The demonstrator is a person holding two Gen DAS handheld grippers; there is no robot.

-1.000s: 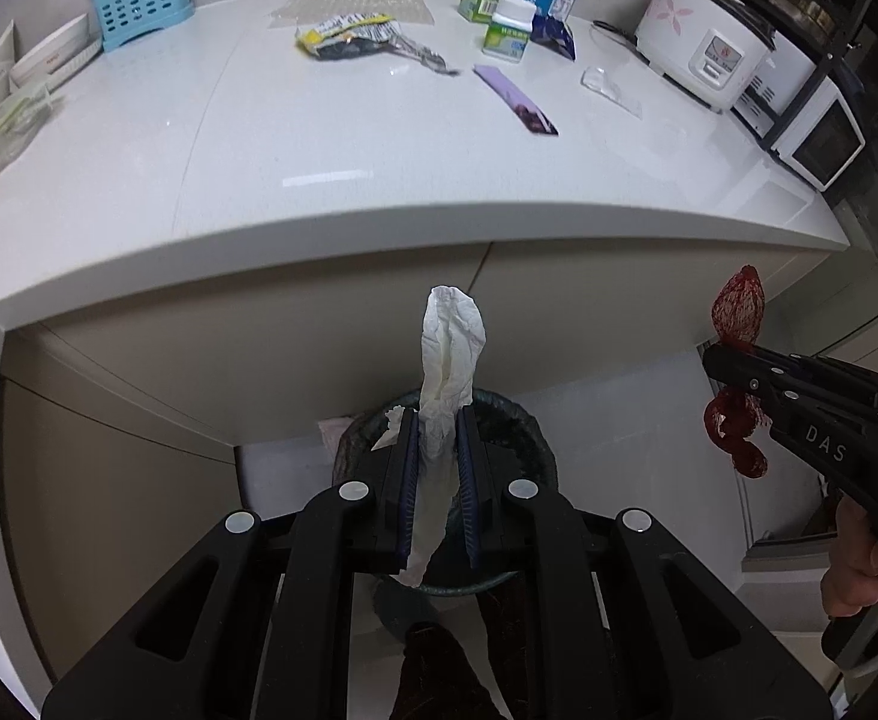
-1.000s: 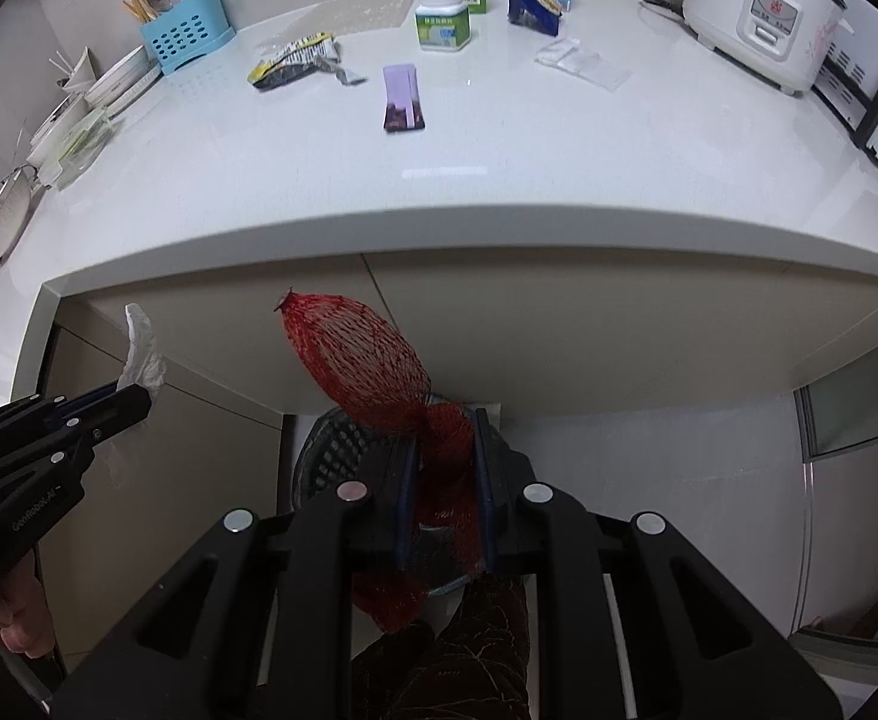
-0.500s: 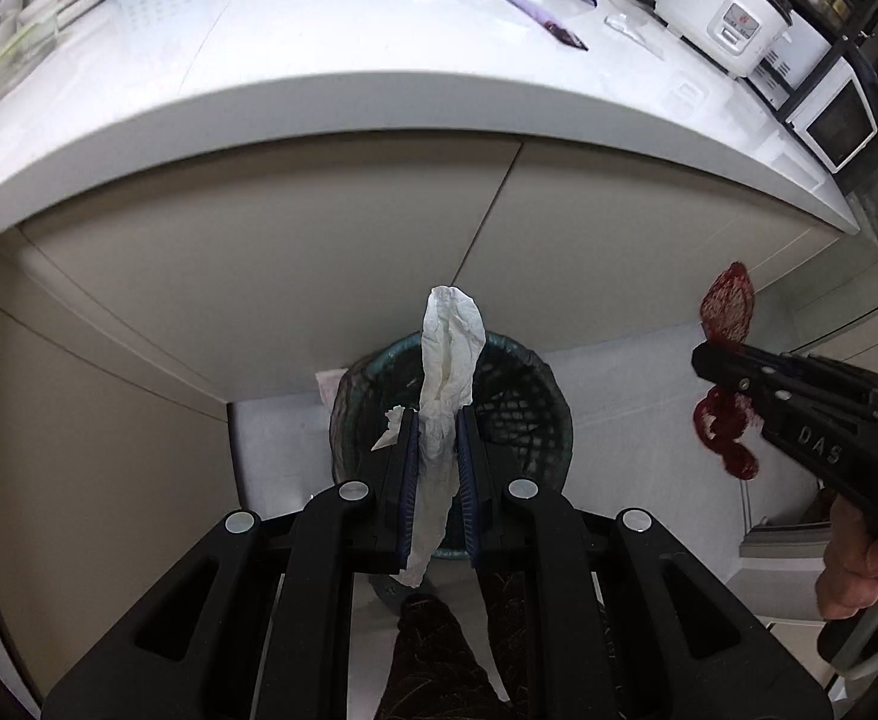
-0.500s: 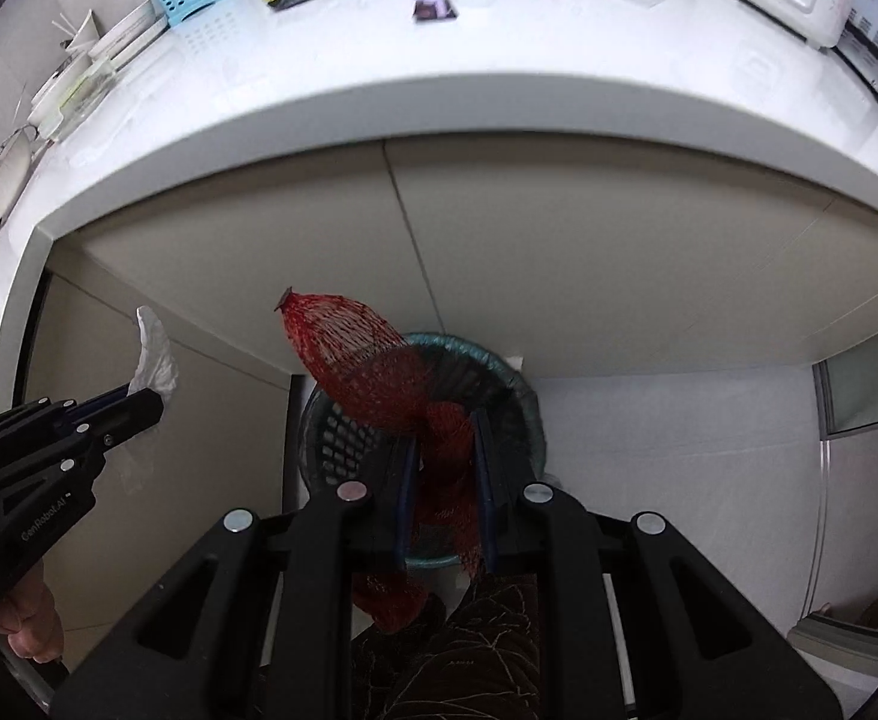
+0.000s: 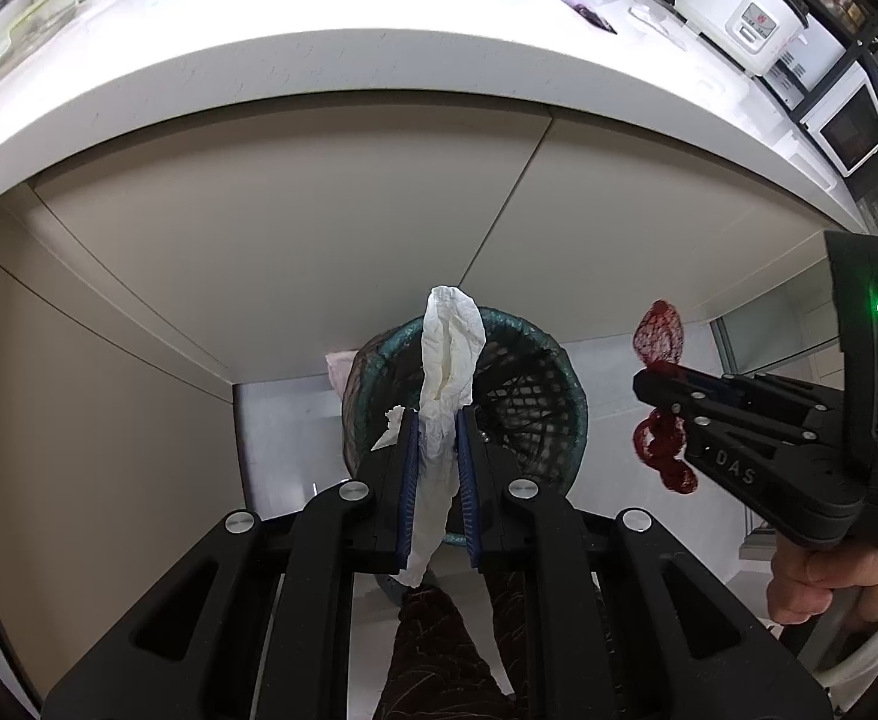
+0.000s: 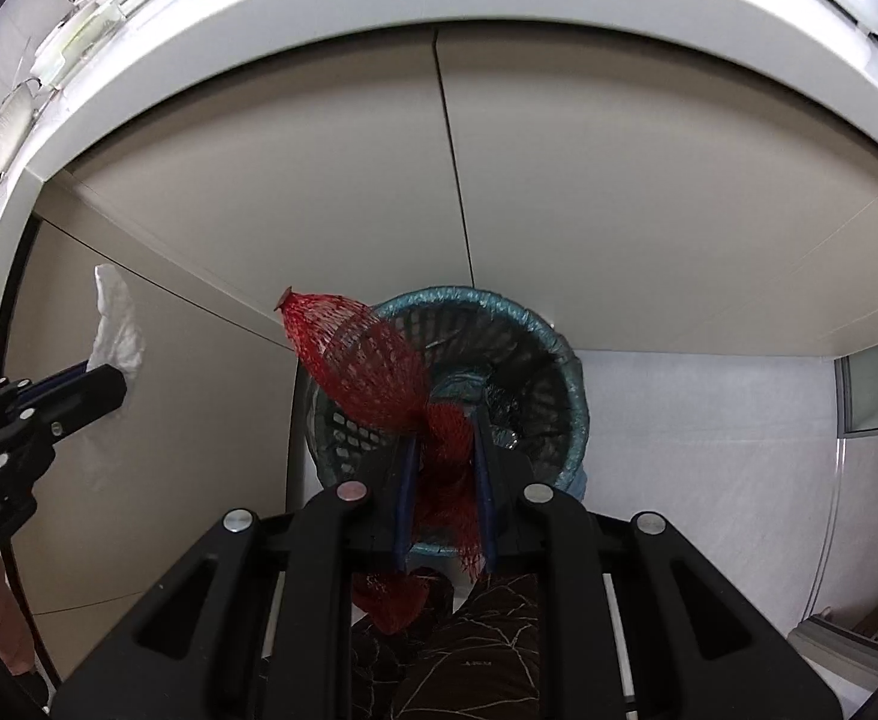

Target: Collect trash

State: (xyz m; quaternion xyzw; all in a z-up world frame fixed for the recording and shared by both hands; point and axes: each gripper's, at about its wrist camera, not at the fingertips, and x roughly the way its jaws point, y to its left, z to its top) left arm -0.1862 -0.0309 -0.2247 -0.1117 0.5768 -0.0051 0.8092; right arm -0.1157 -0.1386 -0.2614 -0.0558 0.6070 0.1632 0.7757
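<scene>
My left gripper [image 5: 436,420] is shut on a crumpled white tissue [image 5: 448,360], which sticks up past the fingertips and hangs down behind them. It hovers above a dark mesh trash bin [image 5: 535,384] with a teal liner, standing on the floor at the foot of the cabinets. My right gripper [image 6: 446,420] is shut on a red mesh net bag [image 6: 361,360], also above the bin [image 6: 535,360]. In the left wrist view the right gripper [image 5: 649,381] with the red net [image 5: 658,333] is to the right of the bin. The left gripper [image 6: 112,387] holds the tissue [image 6: 115,324] at the left of the right wrist view.
Beige cabinet fronts [image 5: 319,210] rise behind the bin under a white counter [image 5: 259,30]. On the counter lie wrappers, cartons and a rice cooker [image 5: 739,12]. A microwave [image 5: 847,126] stands at the right. The person's patterned trouser leg [image 5: 439,648] is just below the grippers.
Both grippers have come down from counter height toward the bin, so the counter has slid up and the bin looks larger. The tissue and the red net stay gripped.
</scene>
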